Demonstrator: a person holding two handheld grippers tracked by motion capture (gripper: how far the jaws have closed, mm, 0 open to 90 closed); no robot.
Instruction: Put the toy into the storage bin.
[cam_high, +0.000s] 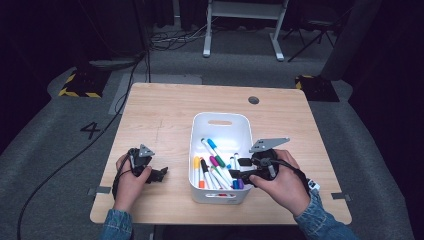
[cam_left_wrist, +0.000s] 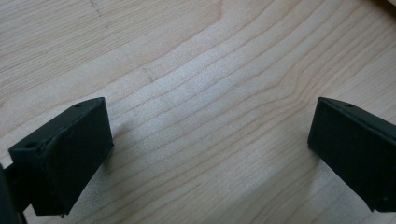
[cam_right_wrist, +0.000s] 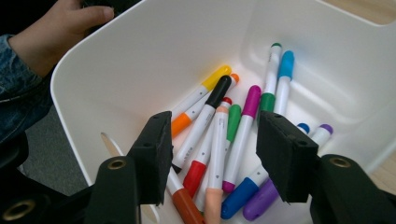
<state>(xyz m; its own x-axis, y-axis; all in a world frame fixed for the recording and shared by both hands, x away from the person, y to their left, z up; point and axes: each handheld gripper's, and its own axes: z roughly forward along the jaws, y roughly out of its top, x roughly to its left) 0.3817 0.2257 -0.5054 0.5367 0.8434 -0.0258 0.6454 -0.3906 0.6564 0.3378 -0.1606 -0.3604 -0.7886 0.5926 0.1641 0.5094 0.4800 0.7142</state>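
Note:
A white plastic bin (cam_high: 193, 150) stands in the middle of the wooden table (cam_high: 160, 115) and holds several coloured markers (cam_high: 215, 165). My right gripper (cam_high: 240, 169) hangs over the bin's near right part, tilted down into it. In the right gripper view its jaws (cam_right_wrist: 212, 135) stand open above the markers (cam_right_wrist: 219, 140), with nothing pressed between the pads. Among them lie a black-capped marker (cam_right_wrist: 219, 88) and a magenta-capped one (cam_right_wrist: 252, 100). My left gripper (cam_high: 159, 174) rests on the table left of the bin. It is open (cam_left_wrist: 210, 126) over bare wood.
The bin's white wall (cam_right_wrist: 140, 46) rises close around the right gripper. The person's left hand (cam_right_wrist: 60, 23) and denim sleeve sit just beyond the bin. A round grommet (cam_high: 253, 100) sits near the table's far edge. Cables (cam_high: 75, 155) lie on the grey floor at left.

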